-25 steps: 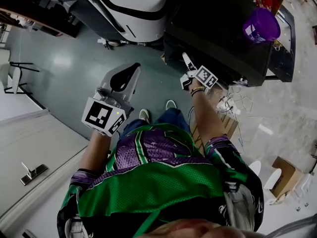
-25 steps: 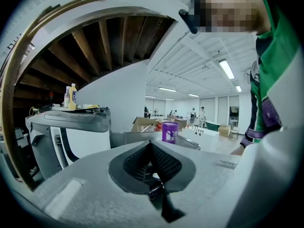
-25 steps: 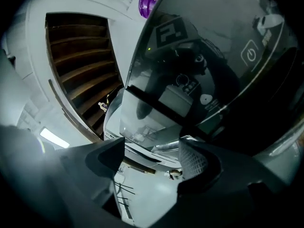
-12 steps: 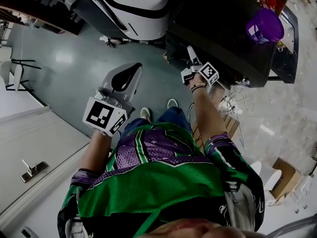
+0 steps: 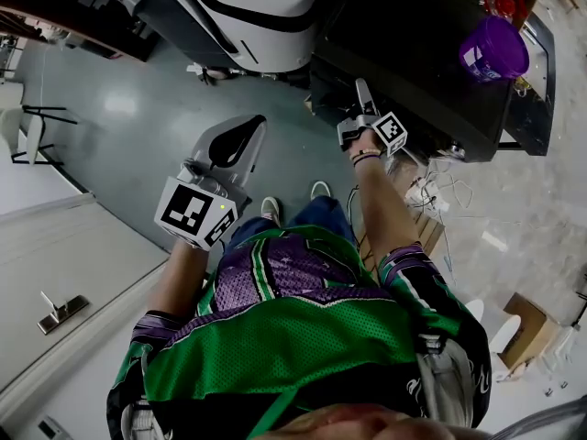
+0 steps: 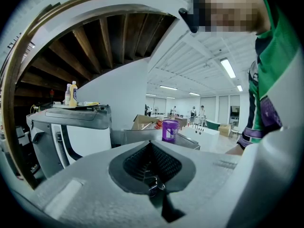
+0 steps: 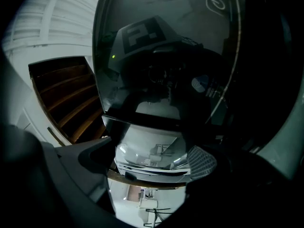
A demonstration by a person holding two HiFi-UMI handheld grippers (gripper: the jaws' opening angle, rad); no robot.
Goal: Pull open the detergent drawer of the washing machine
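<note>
The washing machine (image 5: 413,53) is a dark, glossy box at the upper right of the head view. My right gripper (image 5: 359,94) is held up against its front. In the right gripper view that dark front (image 7: 156,46) fills the picture and mirrors my marker cube. My right gripper (image 7: 152,175) has just been opening its jaws and they stand wide. A dark ledge (image 7: 142,123) crosses beyond their tips, and no pad presses on it. I cannot pick out the drawer in the dark. My left gripper (image 5: 249,128) hangs shut and empty over the floor, as in its own view (image 6: 151,146).
A purple cup (image 5: 493,49) stands on the washer's top, also seen from the left gripper (image 6: 170,130). A white and grey machine (image 5: 248,7) stands left of the washer. Cables and cardboard boxes (image 5: 527,324) lie on the floor at the right. A door (image 5: 64,273) is at the left.
My right gripper has shifted a little up and to the right along the washer's front and has rolled, its marker cube turning. The left gripper has stayed where it was.
</note>
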